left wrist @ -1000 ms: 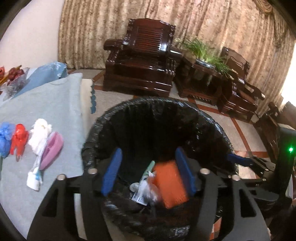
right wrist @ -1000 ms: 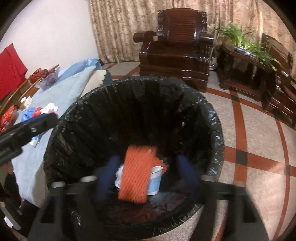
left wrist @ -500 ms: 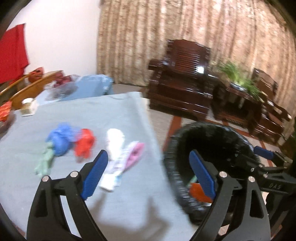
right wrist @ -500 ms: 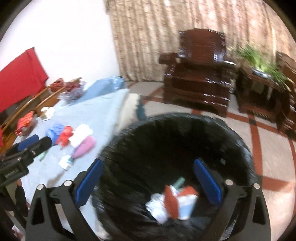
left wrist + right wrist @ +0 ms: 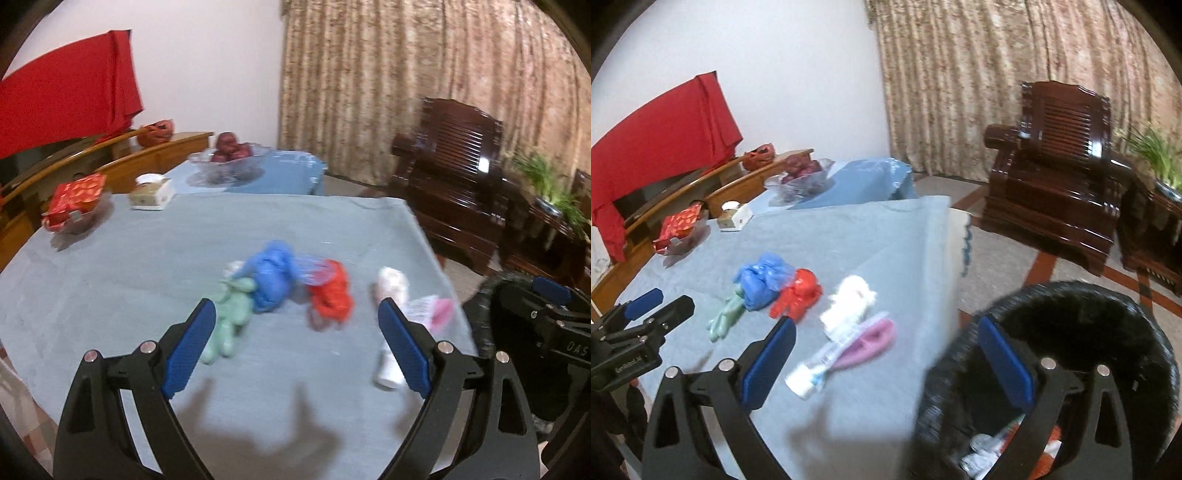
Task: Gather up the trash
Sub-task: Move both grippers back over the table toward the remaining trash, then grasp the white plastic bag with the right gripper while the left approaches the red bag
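Observation:
Trash lies in a row on the grey-blue tablecloth (image 5: 147, 266): a pale green glove (image 5: 231, 317), a crumpled blue bag (image 5: 271, 277), a red wad (image 5: 330, 295), a white wad (image 5: 391, 284), a pink piece (image 5: 441, 312) and a small white bottle (image 5: 388, 365). The same pieces show in the right wrist view: glove (image 5: 726, 317), blue bag (image 5: 762, 280), red wad (image 5: 798, 293), white wad (image 5: 849, 302), pink piece (image 5: 871, 341), bottle (image 5: 810, 374). My left gripper (image 5: 295, 347) is open and empty above the table, short of the red wad. My right gripper (image 5: 886, 362) is open and empty over the table edge and the black-lined bin (image 5: 1126, 325).
A red packet in a dish (image 5: 75, 201), a small box (image 5: 151, 192) and a fruit bowl (image 5: 231, 158) stand at the table's far side. Dark wooden armchairs (image 5: 1056, 177) and a plant stand (image 5: 550, 199) stand on the tiled floor beyond the bin.
Both grippers let orange trash drop into the bin and swung left from the bin toward the table. The left gripper now faces the trash row. Both are open and empty.

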Demonstrator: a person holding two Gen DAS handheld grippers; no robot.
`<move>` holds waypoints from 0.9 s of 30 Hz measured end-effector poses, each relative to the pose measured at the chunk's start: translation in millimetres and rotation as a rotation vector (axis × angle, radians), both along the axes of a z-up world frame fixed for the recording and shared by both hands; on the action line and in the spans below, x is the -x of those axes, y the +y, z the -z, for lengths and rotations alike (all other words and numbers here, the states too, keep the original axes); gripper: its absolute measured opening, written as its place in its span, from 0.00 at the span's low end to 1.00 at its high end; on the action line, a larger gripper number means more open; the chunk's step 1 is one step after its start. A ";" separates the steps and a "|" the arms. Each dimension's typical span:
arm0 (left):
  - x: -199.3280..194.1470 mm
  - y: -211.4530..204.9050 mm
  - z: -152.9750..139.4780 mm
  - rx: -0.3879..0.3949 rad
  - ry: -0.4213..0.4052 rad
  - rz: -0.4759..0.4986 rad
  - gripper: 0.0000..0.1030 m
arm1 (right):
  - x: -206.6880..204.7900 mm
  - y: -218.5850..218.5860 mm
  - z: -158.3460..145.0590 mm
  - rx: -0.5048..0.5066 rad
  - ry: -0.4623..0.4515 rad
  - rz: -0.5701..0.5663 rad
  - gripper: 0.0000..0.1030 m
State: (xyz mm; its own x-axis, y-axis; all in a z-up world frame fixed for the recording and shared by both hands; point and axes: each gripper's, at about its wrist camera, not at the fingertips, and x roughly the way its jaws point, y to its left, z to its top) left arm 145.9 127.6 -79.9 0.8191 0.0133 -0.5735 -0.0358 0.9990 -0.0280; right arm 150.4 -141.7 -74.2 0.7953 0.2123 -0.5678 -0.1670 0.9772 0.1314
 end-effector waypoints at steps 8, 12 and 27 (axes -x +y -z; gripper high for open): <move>-25.6 36.5 12.4 0.007 0.018 -0.066 0.84 | -44.8 50.6 17.7 0.029 0.018 -0.038 0.87; -38.8 41.6 21.8 0.015 0.027 -0.069 0.83 | -69.5 66.8 36.0 0.042 0.064 -0.032 0.81; -58.1 39.7 41.0 0.069 0.049 -0.036 0.75 | -111.1 87.7 86.2 0.119 0.208 -0.036 0.42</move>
